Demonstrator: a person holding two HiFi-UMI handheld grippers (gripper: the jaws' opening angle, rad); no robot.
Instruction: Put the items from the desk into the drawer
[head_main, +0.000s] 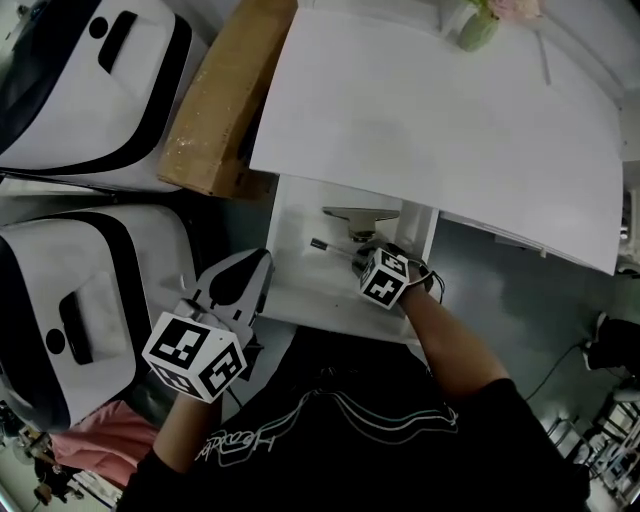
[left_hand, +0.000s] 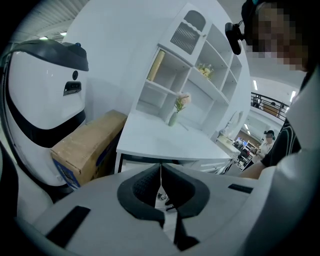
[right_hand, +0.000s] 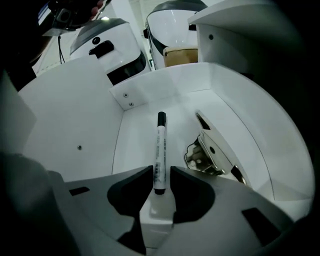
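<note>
The white drawer stands pulled out under the white desk top. My right gripper reaches into it, shut on a white marker with a black cap. The marker points along the drawer floor toward the far corner. A silver metal, stapler-like tool lies in the drawer just right of the marker, also seen as the metal tool. My left gripper hangs outside the drawer's left front corner. In its own view the left gripper is shut with nothing held.
A green vase with flowers stands at the desk's far edge. A cardboard box leans left of the desk. Two white machines with black bands sit on the left. White shelves rise behind the desk.
</note>
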